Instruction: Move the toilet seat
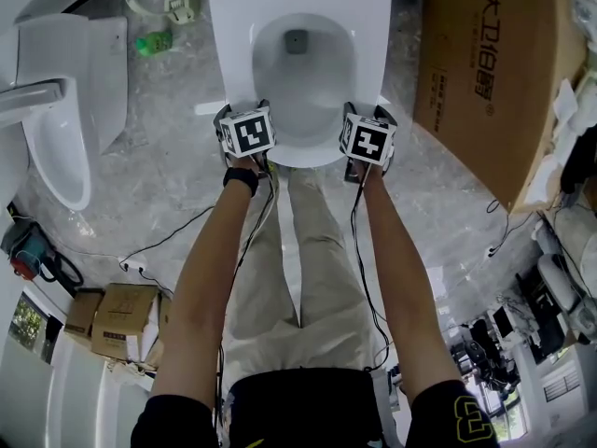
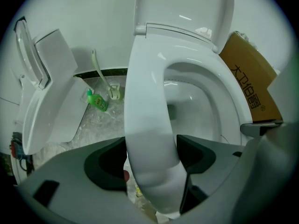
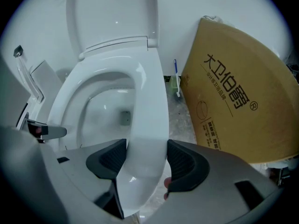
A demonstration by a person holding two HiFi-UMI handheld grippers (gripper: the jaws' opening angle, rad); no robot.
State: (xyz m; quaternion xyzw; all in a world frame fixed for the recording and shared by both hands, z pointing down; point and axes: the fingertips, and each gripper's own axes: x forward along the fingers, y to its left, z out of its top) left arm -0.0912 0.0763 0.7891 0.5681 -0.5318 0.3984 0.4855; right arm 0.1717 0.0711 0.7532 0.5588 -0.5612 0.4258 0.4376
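Fig: toilet seat [image 2: 145, 101] clamped at front rim, both sides.
Left gripper [image 2: 152, 161] grasps front-left rim; right gripper [image 3: 147, 161] grasps front-right rim. Seat lies over bowl [image 1: 300, 73], long axis front-to-back, front end twd person, hinge end at raised lid [image 3: 112, 13]. Cardboard box [image 3: 238, 101] to the right: black print approx. "大卫伯爵" + ® mark.

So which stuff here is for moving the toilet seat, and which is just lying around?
For the job: toilet seat, left gripper, right gripper, both clamped on its front.
Just lying about: cardboard box, green bottle, small boxes on the floor, white fixture at left.
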